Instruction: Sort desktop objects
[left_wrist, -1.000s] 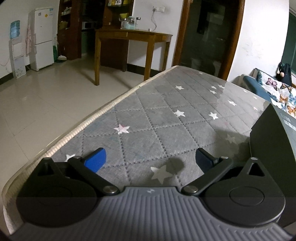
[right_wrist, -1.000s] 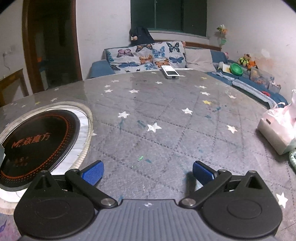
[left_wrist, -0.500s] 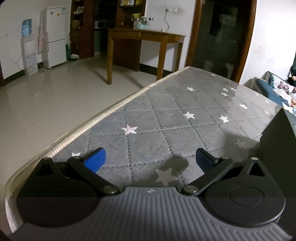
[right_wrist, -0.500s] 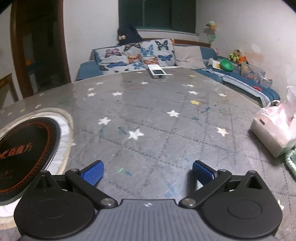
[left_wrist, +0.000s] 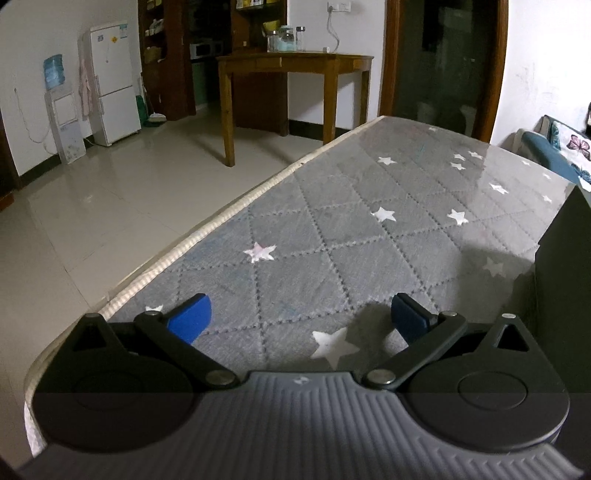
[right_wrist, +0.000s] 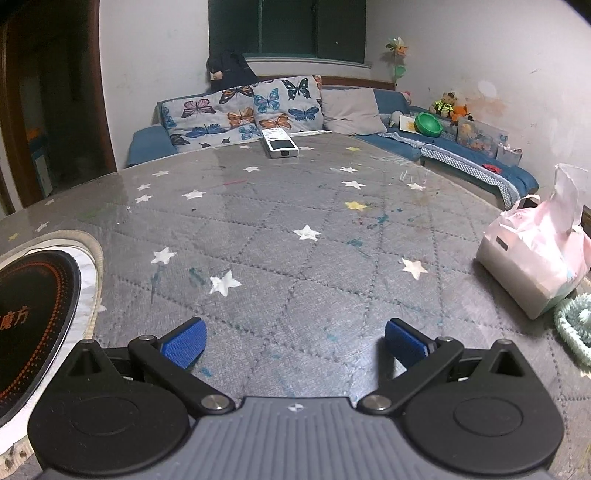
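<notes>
White remote (right_wrist: 279, 144) flat at far edge; pink tissue pack (right_wrist: 535, 258) right.

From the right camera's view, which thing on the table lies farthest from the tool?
The white remote at the far table edge, before the butterfly cushions. The pink tissue pack and the black round cooktop lie much nearer the right tool.

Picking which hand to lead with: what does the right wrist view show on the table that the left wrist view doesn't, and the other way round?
Only the right wrist view shows the white remote at the far edge, the pink tissue pack at right and the black round cooktop at left. Only the left shows a dark box at its right edge. Both show the grey star-patterned table and an open, empty gripper: right gripper, left gripper.
</notes>
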